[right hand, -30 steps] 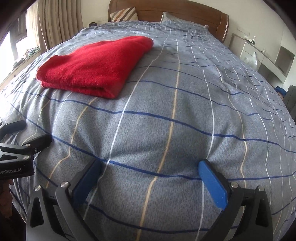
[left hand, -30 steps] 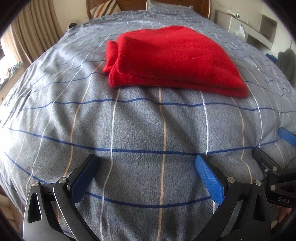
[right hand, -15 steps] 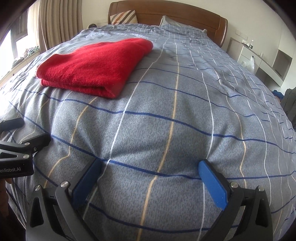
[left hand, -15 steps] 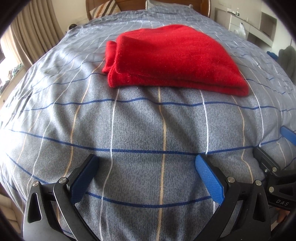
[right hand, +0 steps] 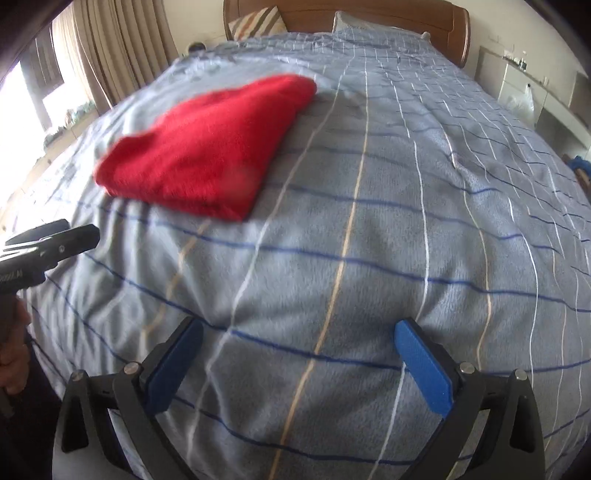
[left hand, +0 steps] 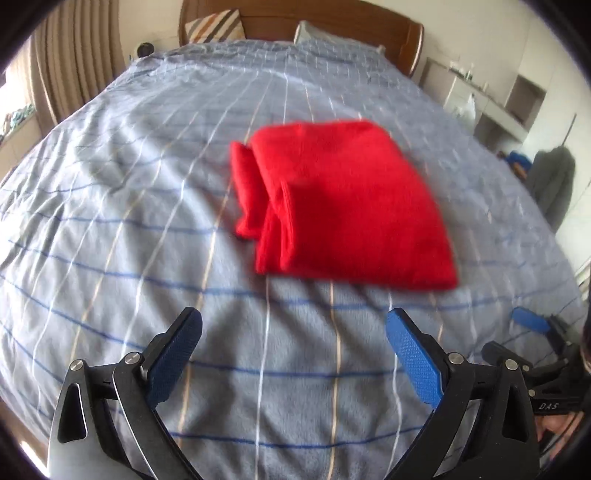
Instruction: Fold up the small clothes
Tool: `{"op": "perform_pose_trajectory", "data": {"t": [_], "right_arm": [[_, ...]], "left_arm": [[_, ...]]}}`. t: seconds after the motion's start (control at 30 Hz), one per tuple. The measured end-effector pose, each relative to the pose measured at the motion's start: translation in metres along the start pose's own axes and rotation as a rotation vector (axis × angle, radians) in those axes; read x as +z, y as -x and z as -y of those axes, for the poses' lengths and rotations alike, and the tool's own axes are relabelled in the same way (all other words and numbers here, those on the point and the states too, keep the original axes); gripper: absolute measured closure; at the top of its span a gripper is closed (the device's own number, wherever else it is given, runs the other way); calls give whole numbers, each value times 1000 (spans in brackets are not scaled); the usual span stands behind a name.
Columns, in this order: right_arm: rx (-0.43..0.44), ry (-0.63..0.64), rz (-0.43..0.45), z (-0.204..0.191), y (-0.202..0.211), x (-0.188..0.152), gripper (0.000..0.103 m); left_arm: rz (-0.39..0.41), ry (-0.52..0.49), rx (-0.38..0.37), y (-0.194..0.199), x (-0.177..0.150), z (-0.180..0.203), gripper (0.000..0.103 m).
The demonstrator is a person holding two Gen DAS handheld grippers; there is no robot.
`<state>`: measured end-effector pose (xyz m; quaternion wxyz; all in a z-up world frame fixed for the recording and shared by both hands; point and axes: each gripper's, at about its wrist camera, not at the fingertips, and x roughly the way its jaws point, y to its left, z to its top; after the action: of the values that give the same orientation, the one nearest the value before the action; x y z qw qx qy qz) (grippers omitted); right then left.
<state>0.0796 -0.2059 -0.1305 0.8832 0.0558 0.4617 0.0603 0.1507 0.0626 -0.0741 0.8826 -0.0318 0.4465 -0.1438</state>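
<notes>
A red folded garment point(left hand: 343, 206) lies flat on the grey-blue checked bedcover point(left hand: 147, 206); a smaller folded part sticks out at its left side. It also shows in the right wrist view point(right hand: 207, 151), far left of centre. My left gripper point(left hand: 293, 347) is open and empty, raised above the cover, short of the garment's near edge. My right gripper point(right hand: 299, 354) is open and empty above bare cover, to the right of the garment. The right gripper's tip shows in the left wrist view point(left hand: 532, 325); the left gripper's body shows in the right wrist view point(right hand: 48, 247).
A wooden headboard point(left hand: 332, 26) with a striped pillow point(left hand: 214, 29) stands at the far end. Curtains point(right hand: 122, 48) hang on the left. A white shelf unit point(left hand: 498, 99) and a dark hanging garment point(left hand: 550, 184) are on the right.
Both grippers have lifted and pulled back from the bed, so the garment looks farther away and more of the room shows. Both stay open. The garment has not moved.
</notes>
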Motion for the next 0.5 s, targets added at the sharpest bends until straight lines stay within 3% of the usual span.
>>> {"op": "perform_pose_trajectory", "data": {"t": [0.07,0.13,0.23,0.33,0.47,0.5], "right_arm": [[84,-51,84,12,16,30,1],[217,-102,119,23,17,68,1],[430,-232,66,39,-22,121,2],[463,-320,-3,48,-72,150,13],[620,-462,-136,47,-131,159,21],[617,-481,-154,44,-141,157,31]], "left_arm": [[-6,57,-67,-5,33,-18,0],[-62,98,-90,-29,59,-32,1],[-154,147,-62,-69,76,-43,1],[-221,166,-119,-93,81,-46,1],[-260,97,-51,-114,83,-40,1],[-261,88,-47,-117,82,-37,0]]}}
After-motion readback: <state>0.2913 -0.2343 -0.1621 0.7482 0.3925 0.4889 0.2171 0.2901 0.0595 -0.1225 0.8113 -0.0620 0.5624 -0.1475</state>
